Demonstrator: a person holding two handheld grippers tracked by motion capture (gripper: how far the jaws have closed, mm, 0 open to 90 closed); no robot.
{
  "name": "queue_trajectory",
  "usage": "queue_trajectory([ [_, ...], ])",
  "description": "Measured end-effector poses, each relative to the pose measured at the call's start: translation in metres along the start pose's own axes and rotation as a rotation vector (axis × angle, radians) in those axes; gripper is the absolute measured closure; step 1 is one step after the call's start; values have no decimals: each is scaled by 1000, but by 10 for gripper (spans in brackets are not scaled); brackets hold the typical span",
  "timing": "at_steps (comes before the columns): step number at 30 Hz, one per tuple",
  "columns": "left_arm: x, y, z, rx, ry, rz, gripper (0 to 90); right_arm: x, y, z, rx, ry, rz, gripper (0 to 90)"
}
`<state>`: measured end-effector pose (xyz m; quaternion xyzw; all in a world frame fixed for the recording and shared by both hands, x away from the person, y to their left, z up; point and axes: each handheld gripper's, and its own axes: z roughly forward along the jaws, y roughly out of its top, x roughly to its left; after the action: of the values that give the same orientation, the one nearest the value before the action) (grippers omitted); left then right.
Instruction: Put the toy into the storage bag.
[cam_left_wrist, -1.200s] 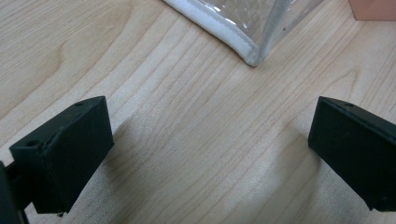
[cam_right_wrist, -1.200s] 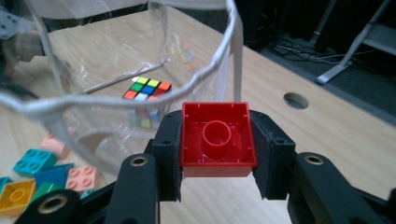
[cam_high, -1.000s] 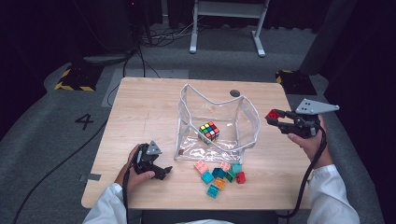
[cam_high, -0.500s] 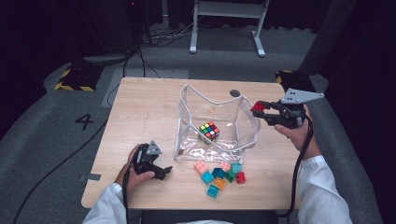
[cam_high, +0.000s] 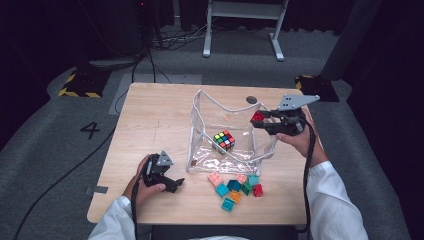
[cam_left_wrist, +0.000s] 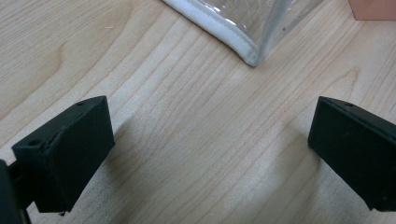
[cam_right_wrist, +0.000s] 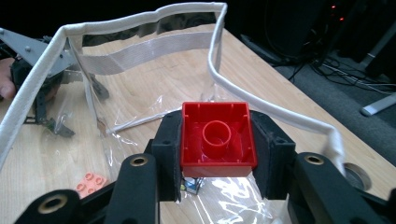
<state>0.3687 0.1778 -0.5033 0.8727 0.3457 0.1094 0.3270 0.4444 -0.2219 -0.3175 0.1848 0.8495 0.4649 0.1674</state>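
one clear plastic bag (cam_high: 231, 131) with white-trimmed rim on wooden table (cam_high: 150, 125), standing open at top. inside: a single multicoloured puzzle cube (cam_high: 224, 140), resting on the bag floor, left of centre in the high view. outside, just in front of the bag: loose pile of toy bricks (cam_high: 236, 186) in teal, orange, pink, green and red, lying on the table, close together.

red brick (cam_right_wrist: 218, 139) clamped between the pads of right gripper (cam_high: 261, 120), hollow underside turned to the gripper's camera, square, one round tube in the middle, glossy, undamaged. held in the air at the bag's right rim, above the opening, clear of the table.

left gripper (cam_high: 172, 182) near the table's front left edge, jaws spread wide, nothing between them, bare wood beneath. bag corner (cam_left_wrist: 254, 58) ahead of those jaws, apart from them.
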Motion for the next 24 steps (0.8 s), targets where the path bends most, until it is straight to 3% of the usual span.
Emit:
queue_trajectory([
  [7,0,0,0,0,0,1,4,3,7,19,41,36,-16,592],
  [15,0,0,0,0,1,1,4,2,9,40,148,64,-44,591],
  [16,0,0,0,-1,1,0,4,1,9,45,197,69,-59,591],
  [20,0,0,0,0,1,0,4,-3,9,50,279,61,-54,591],
  [24,0,0,0,0,1,0,4,-3,10,55,382,60,-99,591],
])
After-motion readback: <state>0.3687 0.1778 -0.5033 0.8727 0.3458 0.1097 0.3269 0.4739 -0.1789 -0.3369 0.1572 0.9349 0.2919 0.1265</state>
